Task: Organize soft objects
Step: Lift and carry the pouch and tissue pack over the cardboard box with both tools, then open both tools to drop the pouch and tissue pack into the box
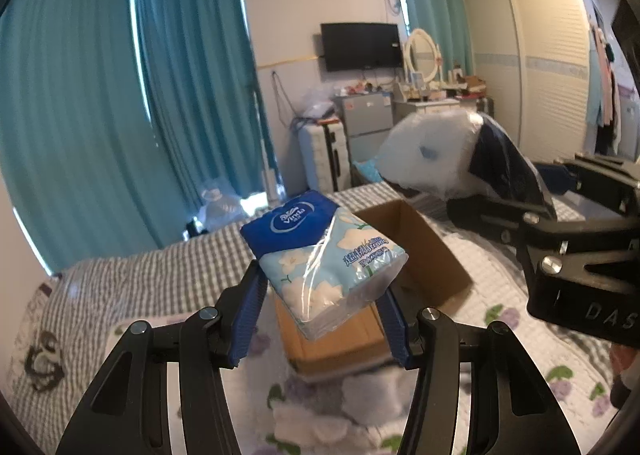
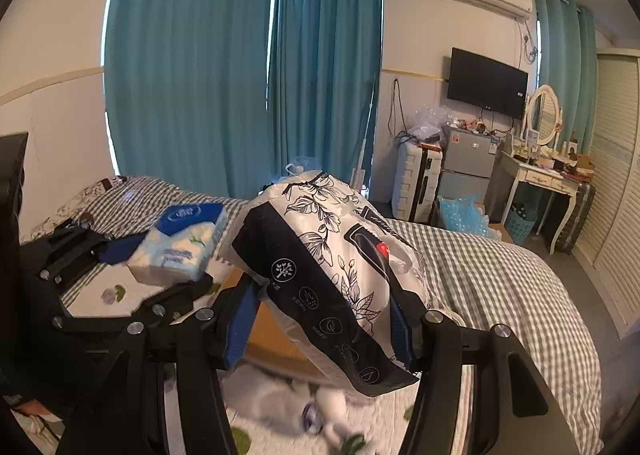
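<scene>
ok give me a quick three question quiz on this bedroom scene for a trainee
1. True or false: the left tool holds a blue tissue pack.
2. Multiple choice: the cardboard box on the bed is A) open B) taped shut C) upside down.
3. Fill in: the right tool grips a black and white ____ printed package.

Key: 1 true; 2 A; 3 floral.
</scene>
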Action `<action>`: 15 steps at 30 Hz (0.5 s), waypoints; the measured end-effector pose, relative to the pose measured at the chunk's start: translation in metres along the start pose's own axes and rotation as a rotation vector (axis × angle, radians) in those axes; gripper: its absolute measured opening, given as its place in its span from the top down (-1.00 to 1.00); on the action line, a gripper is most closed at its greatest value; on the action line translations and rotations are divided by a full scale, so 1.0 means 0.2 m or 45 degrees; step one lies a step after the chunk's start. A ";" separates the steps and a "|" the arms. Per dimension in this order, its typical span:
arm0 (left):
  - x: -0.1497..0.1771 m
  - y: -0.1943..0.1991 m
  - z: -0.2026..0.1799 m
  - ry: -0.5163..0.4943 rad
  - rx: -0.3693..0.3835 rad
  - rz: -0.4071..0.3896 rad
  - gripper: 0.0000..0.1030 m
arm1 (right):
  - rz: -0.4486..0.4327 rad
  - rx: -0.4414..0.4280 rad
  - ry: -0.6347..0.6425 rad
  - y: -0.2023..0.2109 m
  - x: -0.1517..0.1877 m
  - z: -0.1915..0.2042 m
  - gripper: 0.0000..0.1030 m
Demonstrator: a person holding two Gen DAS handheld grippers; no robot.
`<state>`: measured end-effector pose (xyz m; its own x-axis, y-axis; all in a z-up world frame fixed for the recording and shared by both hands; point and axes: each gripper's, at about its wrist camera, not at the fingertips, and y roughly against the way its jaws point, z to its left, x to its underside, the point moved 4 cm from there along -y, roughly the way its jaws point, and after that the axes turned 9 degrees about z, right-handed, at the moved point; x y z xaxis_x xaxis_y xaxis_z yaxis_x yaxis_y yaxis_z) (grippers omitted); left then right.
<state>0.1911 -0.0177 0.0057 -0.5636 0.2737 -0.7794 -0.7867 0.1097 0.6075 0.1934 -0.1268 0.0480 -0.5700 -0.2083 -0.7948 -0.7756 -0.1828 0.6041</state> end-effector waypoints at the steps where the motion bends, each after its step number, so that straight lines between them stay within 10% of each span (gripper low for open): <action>1: -0.01 -0.07 0.00 -0.001 0.002 0.013 -0.03 | 0.003 -0.005 -0.002 -0.04 -0.02 -0.01 -0.09; 15: 0.07 -0.52 -0.09 -0.128 0.061 0.107 -0.17 | 0.138 -0.130 -0.110 -0.64 0.02 -0.17 -0.29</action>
<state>0.2601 -0.0432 -0.0716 -0.5971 0.3782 -0.7074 -0.7233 0.1274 0.6786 0.2994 -0.1374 -0.0306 -0.6736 -0.1497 -0.7238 -0.6791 -0.2611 0.6861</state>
